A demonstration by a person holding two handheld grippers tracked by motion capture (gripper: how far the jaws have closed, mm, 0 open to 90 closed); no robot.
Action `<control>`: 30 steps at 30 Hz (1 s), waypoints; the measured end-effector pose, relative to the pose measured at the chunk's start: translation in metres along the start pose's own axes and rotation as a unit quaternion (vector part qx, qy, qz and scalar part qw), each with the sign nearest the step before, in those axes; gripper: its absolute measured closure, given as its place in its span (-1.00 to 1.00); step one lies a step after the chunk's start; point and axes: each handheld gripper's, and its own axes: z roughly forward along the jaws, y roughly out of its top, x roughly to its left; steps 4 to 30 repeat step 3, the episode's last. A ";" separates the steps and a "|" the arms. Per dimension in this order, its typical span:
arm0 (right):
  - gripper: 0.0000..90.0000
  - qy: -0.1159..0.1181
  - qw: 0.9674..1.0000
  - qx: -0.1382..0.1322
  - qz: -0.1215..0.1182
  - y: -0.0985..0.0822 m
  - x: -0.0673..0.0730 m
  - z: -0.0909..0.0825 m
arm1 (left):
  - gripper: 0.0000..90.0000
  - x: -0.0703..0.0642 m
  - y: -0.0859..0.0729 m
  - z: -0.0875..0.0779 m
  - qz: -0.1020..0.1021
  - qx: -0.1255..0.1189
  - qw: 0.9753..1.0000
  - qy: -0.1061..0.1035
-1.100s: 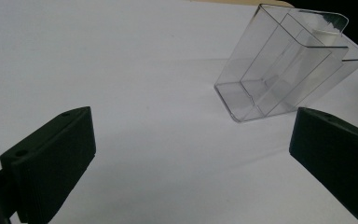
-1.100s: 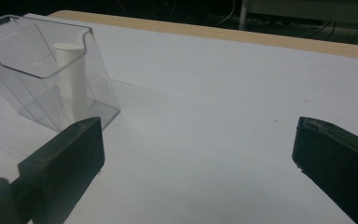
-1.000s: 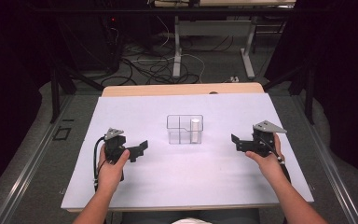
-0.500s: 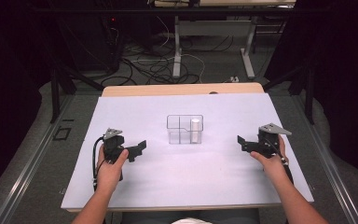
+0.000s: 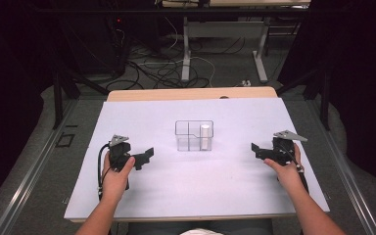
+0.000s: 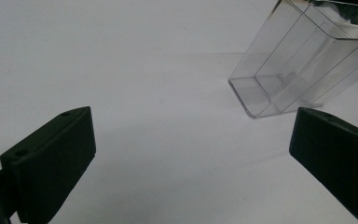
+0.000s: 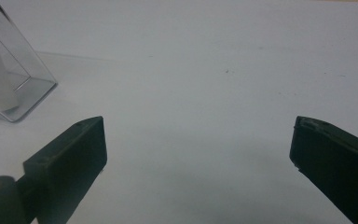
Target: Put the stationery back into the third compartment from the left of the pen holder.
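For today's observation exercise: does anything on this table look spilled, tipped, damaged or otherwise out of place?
Nothing stands out. The clear divided container stands upright mid-table with a white cylinder upright in its right compartment. The left hand-held gripper and the right hand-held gripper are open, apart from it.

We saw a plain white surface (image 5: 196, 181) with no pattern on it, and a strip of pale wood (image 5: 191, 93) showed along its far edge. At its middle stood a clear, colourless container (image 5: 194, 135), and the cylinder (image 5: 204, 136) inside it was white. Left of the container, our left tool (image 5: 144, 155) was matt black; right of it, our right tool (image 5: 257, 149) was black too, and each carried a grey plate on top.
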 end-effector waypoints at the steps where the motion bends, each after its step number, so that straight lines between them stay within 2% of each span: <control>1: -0.93 0.000 1.000 0.001 -0.001 0.000 0.000 0.000 | -0.99 0.000 0.000 0.000 0.000 0.000 1.000 0.000; 30: -0.93 0.000 1.000 0.003 0.002 0.000 0.001 0.001 | -0.99 0.000 0.000 0.000 0.000 0.001 1.000 0.001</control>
